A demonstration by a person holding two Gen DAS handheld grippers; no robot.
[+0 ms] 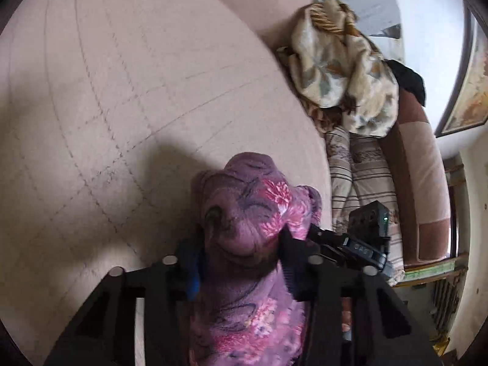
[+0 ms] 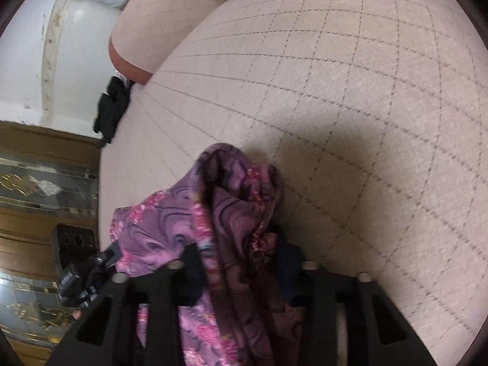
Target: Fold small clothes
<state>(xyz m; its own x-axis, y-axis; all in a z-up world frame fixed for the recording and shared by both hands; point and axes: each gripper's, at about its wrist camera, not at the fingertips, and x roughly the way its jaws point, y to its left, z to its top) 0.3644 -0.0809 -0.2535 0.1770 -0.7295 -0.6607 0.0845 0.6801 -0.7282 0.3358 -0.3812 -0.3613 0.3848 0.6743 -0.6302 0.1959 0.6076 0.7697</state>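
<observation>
The purple floral garment [image 1: 244,238] hangs bunched between my two grippers, just above the near part of the quilted sofa seat [image 1: 106,91]. The left gripper [image 1: 241,262] and the right gripper [image 2: 241,262] each have their jaws clamped on a fold of it. To fold well, I should draw both apart evenly, keeping the edge taut, before laying it flat.

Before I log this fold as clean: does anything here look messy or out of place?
Yes. The purple floral garment is bunched between both grippers, not flat. A crumpled blanket lies heaped at the sofa's end.
</observation>
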